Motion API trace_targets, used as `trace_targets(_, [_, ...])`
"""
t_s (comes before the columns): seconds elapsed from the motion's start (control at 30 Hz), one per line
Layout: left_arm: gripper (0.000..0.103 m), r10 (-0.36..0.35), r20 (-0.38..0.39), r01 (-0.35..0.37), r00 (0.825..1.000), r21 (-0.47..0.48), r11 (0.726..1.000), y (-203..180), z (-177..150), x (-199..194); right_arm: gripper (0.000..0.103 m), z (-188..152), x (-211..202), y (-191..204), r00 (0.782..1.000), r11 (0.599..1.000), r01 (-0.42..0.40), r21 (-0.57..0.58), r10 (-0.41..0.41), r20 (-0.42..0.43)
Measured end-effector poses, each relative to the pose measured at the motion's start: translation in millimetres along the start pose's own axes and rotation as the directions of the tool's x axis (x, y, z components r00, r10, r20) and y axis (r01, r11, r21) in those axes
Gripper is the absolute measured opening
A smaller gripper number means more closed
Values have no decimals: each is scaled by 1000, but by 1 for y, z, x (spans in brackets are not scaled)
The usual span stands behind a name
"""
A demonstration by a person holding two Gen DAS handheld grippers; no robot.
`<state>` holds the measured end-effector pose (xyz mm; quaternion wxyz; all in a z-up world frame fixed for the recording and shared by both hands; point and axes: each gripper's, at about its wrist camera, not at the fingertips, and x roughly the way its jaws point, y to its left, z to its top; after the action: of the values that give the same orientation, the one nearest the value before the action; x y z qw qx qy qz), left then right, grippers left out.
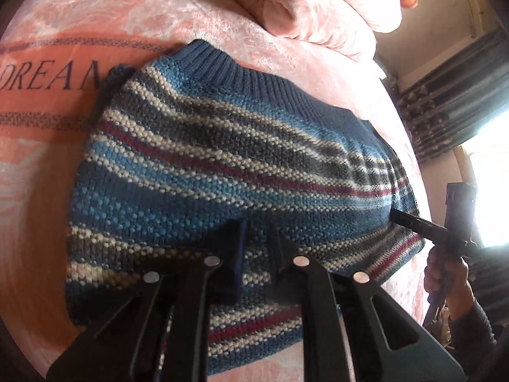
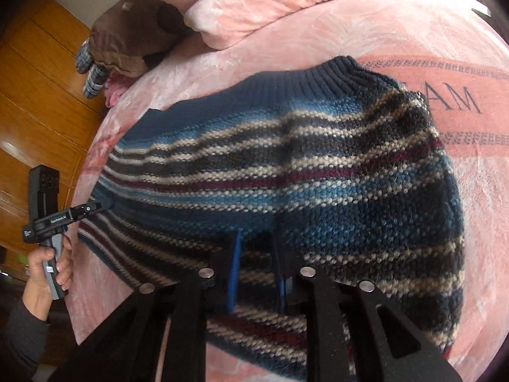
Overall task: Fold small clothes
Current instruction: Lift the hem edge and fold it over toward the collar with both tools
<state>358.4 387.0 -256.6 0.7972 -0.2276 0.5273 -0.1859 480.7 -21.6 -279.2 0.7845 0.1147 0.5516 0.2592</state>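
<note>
Fingers (image 1: 237,248) of my left gripper (image 1: 259,254) sit a little apart on the striped sweater (image 1: 222,159), near the pink blanket's (image 1: 47,191) front edge. My right gripper (image 2: 256,254) does too (I cannot tell if either pinches wool). Only my right view shows a hand (image 2: 47,267), a wooden wardrobe (image 2: 35,95), and "AM".

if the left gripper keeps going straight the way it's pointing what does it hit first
The striped knit sweater. The left gripper has its fingers parted right over the knit, seemingly touching already. Beyond lies the pink blanket, though depth is unclear.
</note>
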Motion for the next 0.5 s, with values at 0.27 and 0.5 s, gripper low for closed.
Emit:
trace_targets(0.27, [18, 11, -100, -6, 995, 51, 999, -13, -58, 36, 6, -64, -21, -50, 998, 993, 58, 108, -58, -4])
trace_targets(0.5, [40, -90, -20, 89, 996, -44, 995, 8, -56, 8, 20, -68, -62, -66, 995, 985, 24, 171, -40, 88])
